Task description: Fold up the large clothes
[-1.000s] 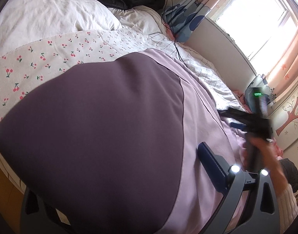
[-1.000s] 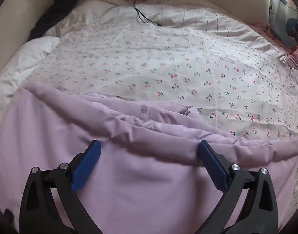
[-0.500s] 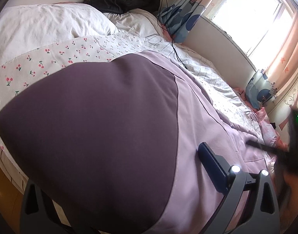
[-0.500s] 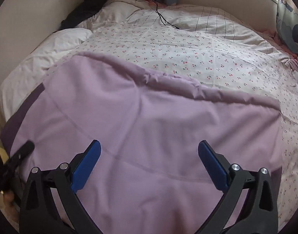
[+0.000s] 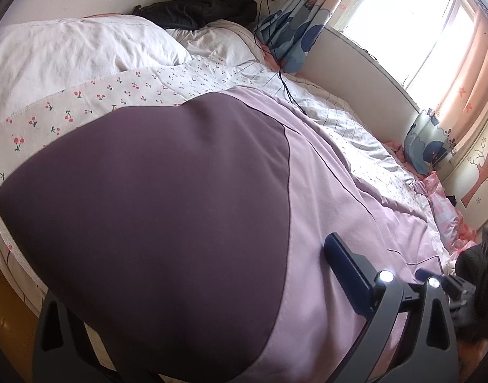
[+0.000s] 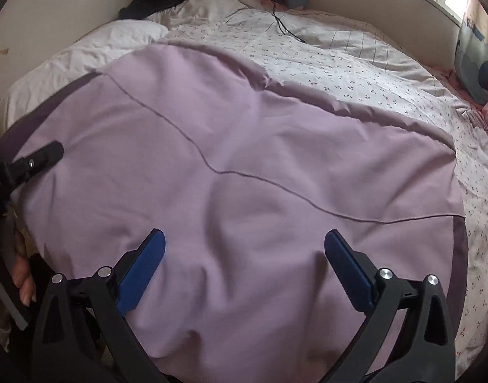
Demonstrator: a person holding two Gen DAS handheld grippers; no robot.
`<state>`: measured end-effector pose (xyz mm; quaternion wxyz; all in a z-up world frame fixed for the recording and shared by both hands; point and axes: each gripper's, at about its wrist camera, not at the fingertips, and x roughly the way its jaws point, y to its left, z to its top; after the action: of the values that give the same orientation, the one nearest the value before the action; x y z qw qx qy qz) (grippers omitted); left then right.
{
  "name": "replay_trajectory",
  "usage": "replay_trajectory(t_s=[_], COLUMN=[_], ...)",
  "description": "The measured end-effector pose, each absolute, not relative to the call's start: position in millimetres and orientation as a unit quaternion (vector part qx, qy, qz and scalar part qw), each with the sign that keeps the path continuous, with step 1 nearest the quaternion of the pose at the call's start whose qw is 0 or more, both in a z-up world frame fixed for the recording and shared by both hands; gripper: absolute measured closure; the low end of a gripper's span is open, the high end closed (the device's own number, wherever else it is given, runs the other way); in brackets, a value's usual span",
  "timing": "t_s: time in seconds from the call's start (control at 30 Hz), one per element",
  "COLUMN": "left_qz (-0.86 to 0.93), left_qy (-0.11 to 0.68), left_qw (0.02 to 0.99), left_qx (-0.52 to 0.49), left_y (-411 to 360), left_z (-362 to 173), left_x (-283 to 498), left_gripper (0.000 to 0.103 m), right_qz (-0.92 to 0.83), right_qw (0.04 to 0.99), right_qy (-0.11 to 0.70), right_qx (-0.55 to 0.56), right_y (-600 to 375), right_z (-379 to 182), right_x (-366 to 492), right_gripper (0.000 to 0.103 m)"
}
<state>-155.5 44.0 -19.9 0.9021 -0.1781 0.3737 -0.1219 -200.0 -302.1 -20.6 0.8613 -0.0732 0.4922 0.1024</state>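
Right gripper (image 6: pixel 244 268) hovers with jaws spread wide over one lilac garment (image 6: pixel 244 159) lying flat on the cherry-print bed (image 6: pixel 355 73), while left gripper (image 5: pixel 212 287) is draped by its dark purple panel (image 5: pixel 148 207), jaw state undeterminable; two white pillows (image 5: pixel 68 54) lie beyond.

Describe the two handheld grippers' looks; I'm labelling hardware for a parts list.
Both match: the right gripper has black triangular-cutout frames, silver bolt heads and flat blue pads. The left gripper is alike, its second pad hidden by the purple cloth. No cables or sleeves visible.
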Motion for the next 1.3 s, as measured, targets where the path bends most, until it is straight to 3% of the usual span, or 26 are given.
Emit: replay_trajectory(t_s=[0.1,0.53,1.17,1.3], left_qz=[-0.121,-0.123,-0.173,-0.198], left_qy=[0.37,0.372,0.41,0.418], left_qw=[0.905,0.902,0.831,0.806], left_qx=[-0.172,-0.181,-0.334,-0.369], left_y=[42.5,45.3,85.2,89.6], left_z=[-19.2,-20.6,-46.0,-52.0], left_x=[-157.6,-158.4,-144.4,-138.6], left_gripper=[0.007,0.007,0.007,0.023], right_qz=[0.098,0.107,0.104,0.092], right_qw=[0.854,0.861,0.871,0.854], right_qy=[0.507,0.497,0.477,0.499], right_qx=[-0.066,-0.026,-0.047,-0.116], right_y=[-302.6,-312.9,-304.6,-287.9], right_z=[-40.2,-23.8,-17.0,-36.2], right_x=[-199.0,-222.8,-242.5,-242.5], right_gripper=[0.006,0.006,0.006,0.006])
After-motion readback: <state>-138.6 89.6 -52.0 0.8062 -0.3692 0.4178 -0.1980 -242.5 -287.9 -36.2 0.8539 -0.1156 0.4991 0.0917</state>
